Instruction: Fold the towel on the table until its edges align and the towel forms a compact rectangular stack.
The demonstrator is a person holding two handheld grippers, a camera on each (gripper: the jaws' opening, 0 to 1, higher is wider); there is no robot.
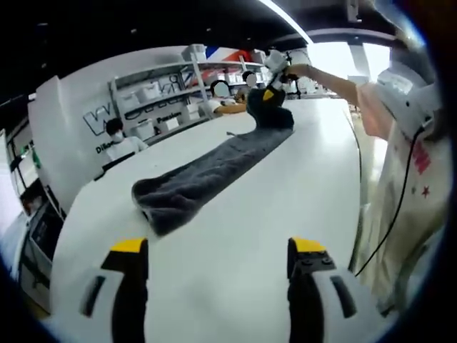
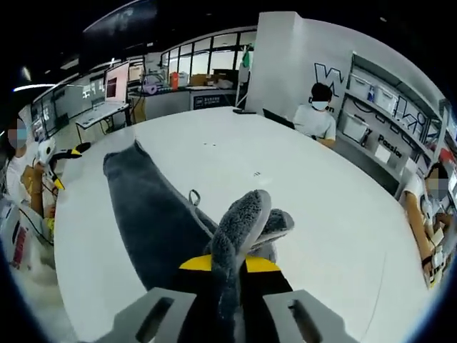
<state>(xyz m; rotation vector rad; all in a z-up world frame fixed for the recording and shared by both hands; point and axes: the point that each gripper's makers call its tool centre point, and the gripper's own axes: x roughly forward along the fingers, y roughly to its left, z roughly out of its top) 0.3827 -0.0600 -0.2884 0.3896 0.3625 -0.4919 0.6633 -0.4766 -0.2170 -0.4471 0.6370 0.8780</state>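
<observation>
Fuzzy grey cloth towel point(image 1: 207, 175) on smooth white table point(image 1: 300, 179).

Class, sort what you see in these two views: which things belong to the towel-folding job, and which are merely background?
Job:
grey towel
white table
left gripper, open
right gripper, shut on the towel's end

Background:
shelving
seated person in a white shirt
monitor
</observation>
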